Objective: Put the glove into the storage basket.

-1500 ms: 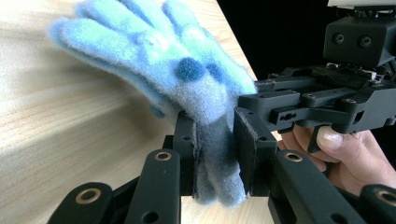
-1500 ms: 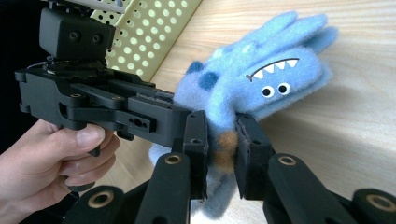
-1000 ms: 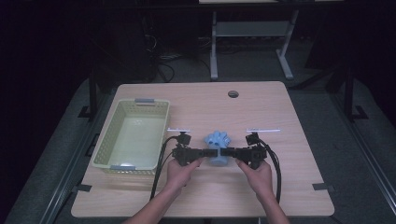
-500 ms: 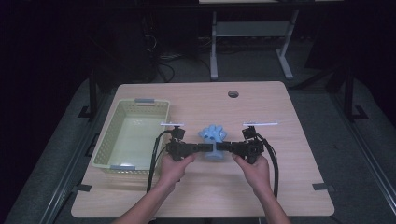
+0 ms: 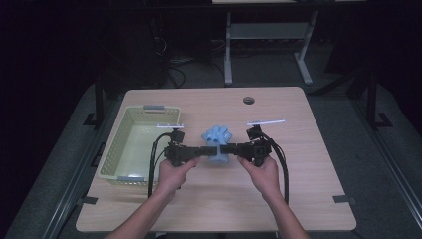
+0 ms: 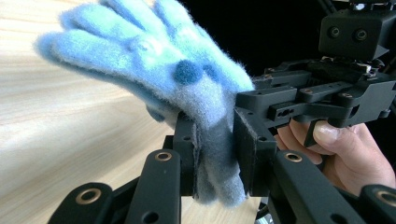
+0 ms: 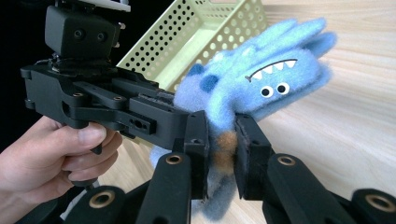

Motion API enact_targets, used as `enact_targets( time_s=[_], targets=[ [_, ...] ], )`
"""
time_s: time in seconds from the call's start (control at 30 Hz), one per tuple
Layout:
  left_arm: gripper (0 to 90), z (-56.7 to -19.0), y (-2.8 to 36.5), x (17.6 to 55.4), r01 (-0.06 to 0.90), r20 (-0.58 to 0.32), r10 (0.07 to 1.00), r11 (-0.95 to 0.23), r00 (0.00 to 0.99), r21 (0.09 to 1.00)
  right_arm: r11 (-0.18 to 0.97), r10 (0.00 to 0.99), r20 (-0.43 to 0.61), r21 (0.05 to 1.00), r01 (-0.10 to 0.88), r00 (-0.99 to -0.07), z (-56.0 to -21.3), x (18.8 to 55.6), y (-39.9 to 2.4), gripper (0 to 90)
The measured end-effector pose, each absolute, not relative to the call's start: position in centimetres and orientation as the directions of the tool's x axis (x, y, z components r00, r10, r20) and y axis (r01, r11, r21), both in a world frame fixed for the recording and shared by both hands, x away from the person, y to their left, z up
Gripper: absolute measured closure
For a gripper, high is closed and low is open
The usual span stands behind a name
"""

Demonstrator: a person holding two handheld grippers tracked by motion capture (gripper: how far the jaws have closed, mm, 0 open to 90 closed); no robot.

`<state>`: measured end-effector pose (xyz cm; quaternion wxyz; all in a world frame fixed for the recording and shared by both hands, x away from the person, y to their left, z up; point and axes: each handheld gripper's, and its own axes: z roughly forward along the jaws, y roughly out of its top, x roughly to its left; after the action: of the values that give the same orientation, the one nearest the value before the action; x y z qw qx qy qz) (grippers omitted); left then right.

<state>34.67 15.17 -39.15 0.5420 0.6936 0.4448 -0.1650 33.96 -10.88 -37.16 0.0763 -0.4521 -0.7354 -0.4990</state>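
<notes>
The pale green basket (image 5: pixel 130 149) on the tabletop (image 5: pixel 308 189) looks empty. Just right of it, a blue plush toy (image 5: pixel 217 142) sits between both claws above the tabletop. The left claw (image 5: pixel 203 150) and right claw (image 5: pixel 230 149) each clamp its lower part from opposite sides.

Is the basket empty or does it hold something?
Empty. The high view shows the basket with a bare floor, and the blue plush sits outside it, clamped between the two hand-held grippers.
</notes>
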Motion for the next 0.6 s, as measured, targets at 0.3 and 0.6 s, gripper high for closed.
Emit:
enact_targets(
  time_s=[0.3,0.6],
  targets=[
    [71.2,-38.4,17.1,34.4,0.783,-0.701,0.446,-0.001,0.557,0.622,0.117,0.572,0.555,0.673,0.73,-0.604,-36.3,34.4,-9.0,77.2],
    [71.2,-38.1,19.2,34.3,0.779,-0.698,0.452,0.012,0.556,0.627,0.145,0.552,0.548,0.678,0.72,-0.628,-35.8,34.8,-7.1,77.2]
  ],
)
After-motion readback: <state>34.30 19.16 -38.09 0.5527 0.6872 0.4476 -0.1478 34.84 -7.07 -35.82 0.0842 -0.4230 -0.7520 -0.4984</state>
